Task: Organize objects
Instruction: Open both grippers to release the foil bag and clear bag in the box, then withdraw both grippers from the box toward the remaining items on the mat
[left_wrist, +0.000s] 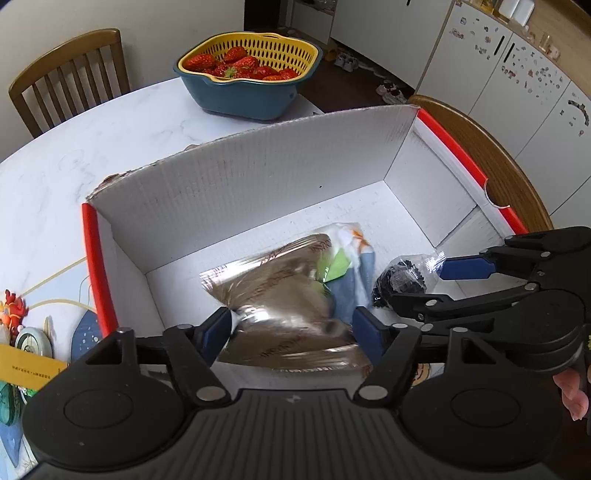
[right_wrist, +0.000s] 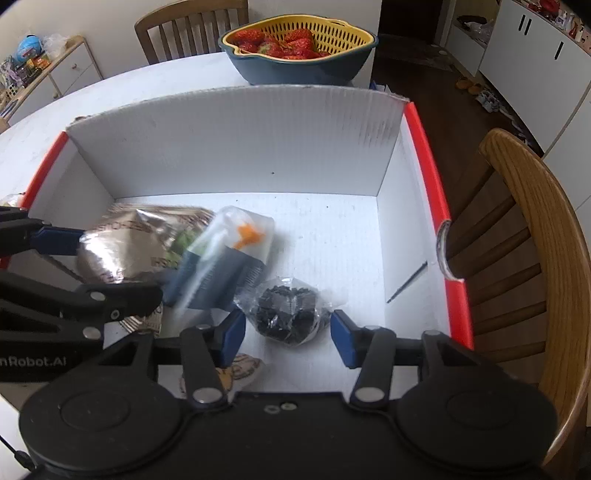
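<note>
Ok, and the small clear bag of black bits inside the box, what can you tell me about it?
The small clear bag is crinkled transparent plastic bunched around a lump of small black pieces; what they are is unclear. It lies on the floor of the white box, near the front, just right of a blue-and-white packet. The right gripper straddles it with open jaws, pads apart from the plastic.

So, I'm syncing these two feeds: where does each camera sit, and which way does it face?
Left wrist: on the left gripper, looking steeply down into the white box at the silver packet; own open fingers show, plus the right gripper and a fingertip.
Right wrist: on the right gripper, looking down at the bag of black pieces; own open fingers show, left gripper beside.
Shared: box, packet, bag, strawberry basket, chairs.
</note>
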